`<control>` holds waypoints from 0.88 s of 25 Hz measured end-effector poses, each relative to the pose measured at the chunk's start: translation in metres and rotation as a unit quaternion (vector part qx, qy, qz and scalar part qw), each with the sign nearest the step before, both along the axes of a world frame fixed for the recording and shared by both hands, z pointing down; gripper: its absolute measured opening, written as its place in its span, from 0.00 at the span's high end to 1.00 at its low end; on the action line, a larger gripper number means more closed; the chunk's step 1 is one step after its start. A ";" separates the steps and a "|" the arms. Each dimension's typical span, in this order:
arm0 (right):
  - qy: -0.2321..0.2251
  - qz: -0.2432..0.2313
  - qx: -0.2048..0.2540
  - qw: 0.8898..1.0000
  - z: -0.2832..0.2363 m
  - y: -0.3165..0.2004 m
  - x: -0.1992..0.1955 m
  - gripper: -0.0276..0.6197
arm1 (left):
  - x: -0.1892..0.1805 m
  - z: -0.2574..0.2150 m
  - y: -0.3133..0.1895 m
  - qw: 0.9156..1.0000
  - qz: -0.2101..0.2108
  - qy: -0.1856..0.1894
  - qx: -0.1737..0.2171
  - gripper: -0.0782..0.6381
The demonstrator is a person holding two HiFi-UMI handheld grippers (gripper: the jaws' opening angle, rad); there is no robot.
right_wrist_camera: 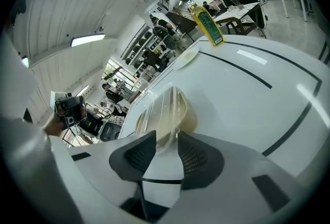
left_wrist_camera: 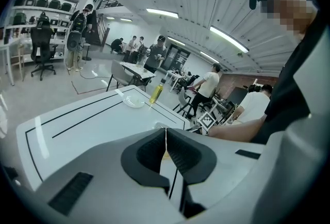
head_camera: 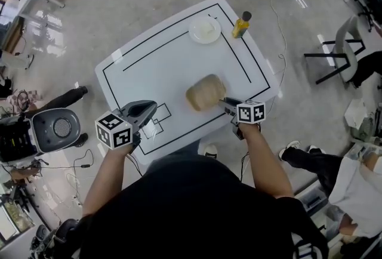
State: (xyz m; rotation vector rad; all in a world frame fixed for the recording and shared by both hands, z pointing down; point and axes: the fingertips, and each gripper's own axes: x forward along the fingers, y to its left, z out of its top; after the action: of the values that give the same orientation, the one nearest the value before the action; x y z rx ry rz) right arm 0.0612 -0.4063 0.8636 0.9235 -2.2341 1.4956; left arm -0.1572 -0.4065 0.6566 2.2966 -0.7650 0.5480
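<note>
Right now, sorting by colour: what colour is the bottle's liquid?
Yellow; the bottle shows best in the right gripper view.

A clear, ribbed plastic container (head_camera: 205,92) with pale beige contents is tipped on its side over the white table (head_camera: 161,61), at about 5 o'clock from the tabletop's centre in the head view. Its near edge is pinched between the jaws of the right gripper (head_camera: 225,102), which meets it from 4 o'clock. Whether it rests on the surface cannot be told.

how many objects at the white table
3: plate at the far edge, yellow bottle right of it, clear beige-filled container gripped by the right hand-held gripper.
</note>
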 end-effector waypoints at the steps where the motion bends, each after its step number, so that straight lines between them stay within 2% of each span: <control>1: -0.002 -0.002 -0.001 1.000 -0.001 0.001 -0.001 0.73 | 0.001 -0.001 0.001 1.000 0.000 0.001 0.000 0.85; 22: 0.003 -0.012 0.029 1.000 -0.029 0.017 -0.002 0.82 | 0.000 -0.024 0.035 1.000 -0.014 0.006 0.016 0.85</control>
State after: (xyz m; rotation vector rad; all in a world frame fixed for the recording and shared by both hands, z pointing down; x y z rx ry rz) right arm 0.0596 -0.3896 0.8349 0.9135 -2.2868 1.4224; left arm -0.1573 -0.3714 0.6321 2.3125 -0.8035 0.5125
